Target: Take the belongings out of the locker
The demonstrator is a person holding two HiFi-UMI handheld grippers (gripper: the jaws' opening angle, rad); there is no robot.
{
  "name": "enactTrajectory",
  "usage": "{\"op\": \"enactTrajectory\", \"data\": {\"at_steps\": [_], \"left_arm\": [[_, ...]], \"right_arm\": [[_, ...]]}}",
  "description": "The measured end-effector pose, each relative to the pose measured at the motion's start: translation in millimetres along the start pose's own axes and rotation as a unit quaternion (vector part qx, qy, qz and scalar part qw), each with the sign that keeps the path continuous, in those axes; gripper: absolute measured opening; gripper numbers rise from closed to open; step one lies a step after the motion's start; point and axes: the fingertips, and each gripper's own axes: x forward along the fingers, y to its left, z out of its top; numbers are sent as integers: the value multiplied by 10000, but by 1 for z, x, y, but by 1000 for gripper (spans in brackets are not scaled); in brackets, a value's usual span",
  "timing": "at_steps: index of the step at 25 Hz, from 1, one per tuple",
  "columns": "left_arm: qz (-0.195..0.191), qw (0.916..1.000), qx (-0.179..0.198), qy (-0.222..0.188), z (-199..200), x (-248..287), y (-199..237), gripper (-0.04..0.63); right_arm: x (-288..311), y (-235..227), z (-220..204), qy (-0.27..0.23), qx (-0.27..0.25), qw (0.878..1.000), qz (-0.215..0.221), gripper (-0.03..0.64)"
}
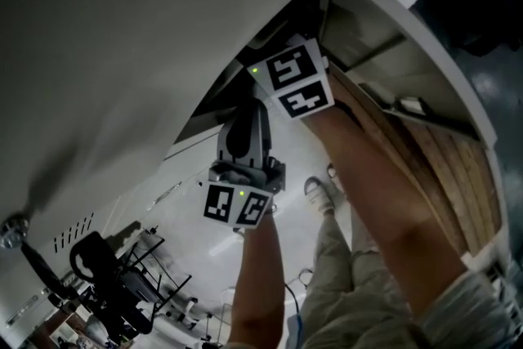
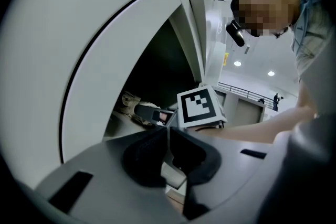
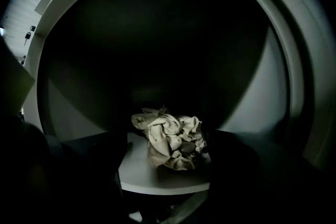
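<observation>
A crumpled beige cloth [image 3: 170,141] lies on the pale floor [image 3: 157,180] of the dark open locker. My right gripper [image 3: 168,165] is open just in front of it, its dark fingers [image 3: 113,155] standing to either side of the cloth without touching it. In the left gripper view the right gripper's marker cube [image 2: 199,107] shows at the locker mouth, with the cloth [image 2: 128,104] beyond. My left gripper [image 2: 168,150] hangs back outside the opening, pads together and nothing between them. In the head view both marker cubes show, the right [image 1: 292,79] and the left [image 1: 237,204].
A large white locker panel [image 1: 122,53] fills the upper left. Wooden boards [image 1: 441,167] stand at the right. The person's trouser legs and shoes [image 1: 320,194] are below. A black office chair [image 1: 98,266] sits at the lower left.
</observation>
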Motion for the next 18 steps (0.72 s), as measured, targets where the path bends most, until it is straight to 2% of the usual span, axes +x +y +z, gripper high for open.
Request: {"op": "enactTrajectory", "data": {"at_steps": [7,10,14,16,18], "left_arm": [[-13,10000,-44,17,-7,-8,-3,5],[13,10000,-68,26,-9,-11,-3,5],[59,9999,-119,33,-11,-17,-3,5],[76,9999,-135,8,-10,-20,-4,5],[111,9998,-165,-33,-9,-23,-5,5]], "right_arm": [[24,-8,-3,324,-197,9992,-145,454],[32,-11,-7,614,-318,9975,-132,453],[33,-5,-24,1196,-941,9883,-110,451],[28,-6,-25,1285,-1064,9859,-95,302],[19,-5,-25,1239,-1085,9863,-89,281]]}}
